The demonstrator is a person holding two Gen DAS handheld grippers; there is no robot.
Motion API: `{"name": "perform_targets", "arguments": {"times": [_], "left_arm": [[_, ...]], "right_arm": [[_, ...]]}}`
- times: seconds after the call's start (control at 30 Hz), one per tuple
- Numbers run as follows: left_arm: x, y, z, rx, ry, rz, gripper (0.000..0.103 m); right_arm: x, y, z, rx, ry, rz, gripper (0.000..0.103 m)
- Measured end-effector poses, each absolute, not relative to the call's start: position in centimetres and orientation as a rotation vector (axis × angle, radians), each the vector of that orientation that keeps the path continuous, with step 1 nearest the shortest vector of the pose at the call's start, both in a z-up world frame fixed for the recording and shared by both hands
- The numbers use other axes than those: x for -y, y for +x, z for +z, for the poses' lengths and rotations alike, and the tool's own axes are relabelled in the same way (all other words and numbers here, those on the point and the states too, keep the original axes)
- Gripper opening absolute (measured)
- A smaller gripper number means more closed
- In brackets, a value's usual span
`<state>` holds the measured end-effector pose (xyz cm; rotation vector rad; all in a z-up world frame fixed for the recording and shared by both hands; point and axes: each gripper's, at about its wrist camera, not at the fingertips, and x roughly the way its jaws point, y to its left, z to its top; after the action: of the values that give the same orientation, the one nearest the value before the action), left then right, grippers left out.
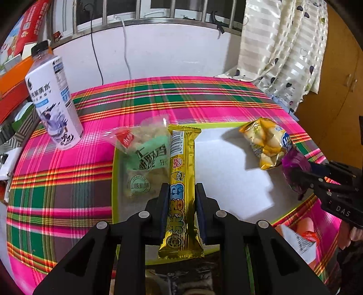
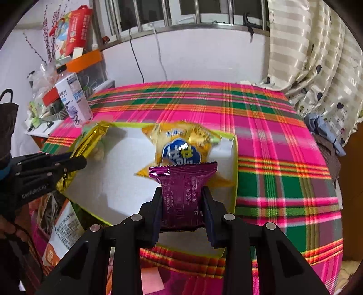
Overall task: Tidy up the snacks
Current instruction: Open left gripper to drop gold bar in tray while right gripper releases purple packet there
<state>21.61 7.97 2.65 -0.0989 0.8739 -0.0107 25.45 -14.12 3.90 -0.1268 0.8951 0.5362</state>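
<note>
My left gripper (image 1: 180, 192) is clamped tight on a long gold foil snack bar (image 1: 181, 181), and my right gripper (image 2: 184, 199) pinches a purple foil packet (image 2: 183, 190). Both hang over the shallow white tray with a lime-green rim (image 1: 226, 181). In that tray, a clear bag of pale green snacks (image 1: 140, 154) lies at its left end and a yellow puffed bag (image 1: 265, 143) at its right; a white drink bottle (image 1: 54, 102) stands on the plaid cloth left of the tray.

A white wall (image 2: 199, 56) rises behind the table, which wears a pink, green and orange plaid cloth (image 2: 283, 158); above it a barred window (image 1: 145, 11) (two cables hang below), cream heart-print curtain (image 1: 283, 50) right
</note>
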Motion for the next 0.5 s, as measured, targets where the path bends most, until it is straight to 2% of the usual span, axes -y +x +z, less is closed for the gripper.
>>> {"name": "perform_targets", "arguments": {"times": [0.1,0.23,0.5], "left_arm": [[-8.1,21.1,2.6,-0.868,-0.109,-0.016,0.023],[-8.4,20.3,2.9,-0.855,-0.135,-0.024,0.023],[-9.1,18.5,3.9,-0.822,-0.167,-0.026,0.027]], "right_arm": [[14.5,25.1,3.8,-0.905,-0.103,0.538,0.034],[15.0,24.2,5.1,-0.861,-0.085,0.543,0.047],[15.8,22.0,7.0,-0.812,-0.057,0.552,0.049]]}}
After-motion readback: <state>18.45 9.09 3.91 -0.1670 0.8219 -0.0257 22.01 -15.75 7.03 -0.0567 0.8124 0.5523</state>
